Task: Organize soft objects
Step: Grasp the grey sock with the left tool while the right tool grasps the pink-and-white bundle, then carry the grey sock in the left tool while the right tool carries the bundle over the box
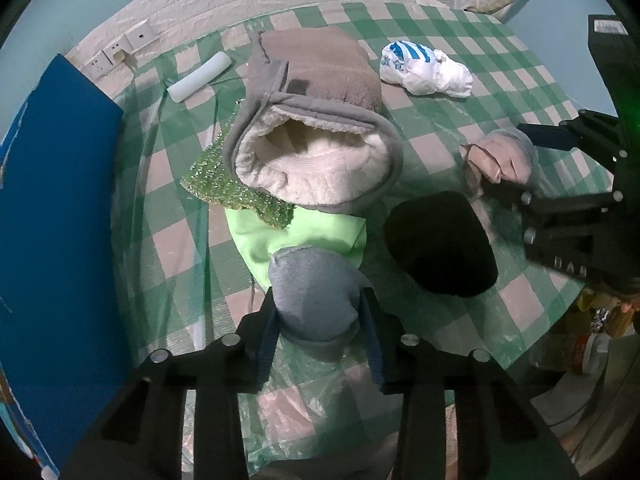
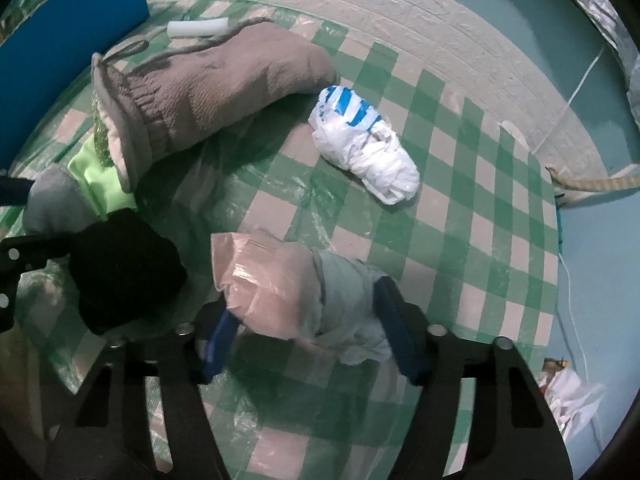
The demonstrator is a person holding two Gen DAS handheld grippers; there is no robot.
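Note:
My left gripper (image 1: 318, 320) is shut on a grey-blue soft pad (image 1: 312, 296), held over a light green cloth (image 1: 304, 236). Beyond lie a sparkly green scrubber (image 1: 224, 184) and a big grey fleece-lined slipper (image 1: 316, 128), its opening facing me. A black soft object (image 1: 440, 244) lies to the right. My right gripper (image 2: 308, 320) is shut on a pink plastic-wrapped bundle with grey cloth (image 2: 288, 288); it also shows in the left wrist view (image 1: 500, 156). A white-and-blue plastic bag (image 2: 364, 148) lies farther back on the table.
The table has a green-and-white checked cloth (image 2: 460, 220) under clear plastic. A blue board (image 1: 52, 208) stands at the left edge. A white foam roll (image 1: 200, 76) lies near the wall with sockets (image 1: 120, 52). The table edge runs at the right.

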